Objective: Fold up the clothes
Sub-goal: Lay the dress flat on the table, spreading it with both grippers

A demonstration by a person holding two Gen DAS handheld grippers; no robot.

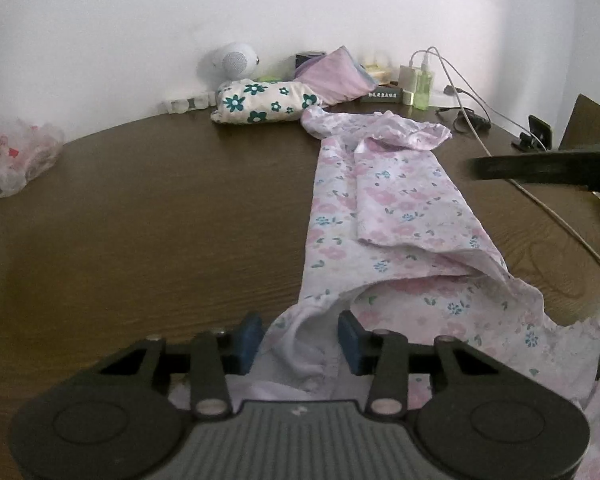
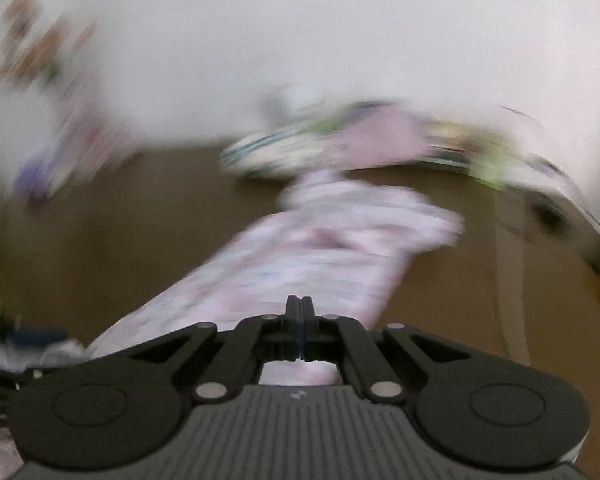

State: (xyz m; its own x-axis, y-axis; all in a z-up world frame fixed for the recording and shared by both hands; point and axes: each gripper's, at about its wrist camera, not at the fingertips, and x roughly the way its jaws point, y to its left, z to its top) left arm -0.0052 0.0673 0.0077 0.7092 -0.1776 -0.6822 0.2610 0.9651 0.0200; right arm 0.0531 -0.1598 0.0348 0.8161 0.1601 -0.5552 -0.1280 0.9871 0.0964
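A pink floral garment (image 1: 392, 216) lies lengthwise on the brown wooden table (image 1: 160, 208), partly folded over itself, with its far end bunched. My left gripper (image 1: 302, 338) is open at the garment's near end, and a bunched white edge of the fabric sits between its blue pads (image 1: 252, 336). The right wrist view is motion-blurred. There my right gripper (image 2: 300, 308) is shut, its fingers pressed together with nothing visible between them, hovering over the same garment (image 2: 320, 252). A dark blurred bar (image 1: 540, 166) reaches in from the right above the table.
A folded cloth with green flowers (image 1: 264, 102) and a pink cloth (image 1: 336, 76) lie at the back by the wall. Beside them are a white round device (image 1: 232, 62), bottles (image 1: 422, 84), a charger with cables (image 1: 476, 112) and a phone stand (image 1: 534, 132). A plastic bag (image 1: 16, 152) sits far left.
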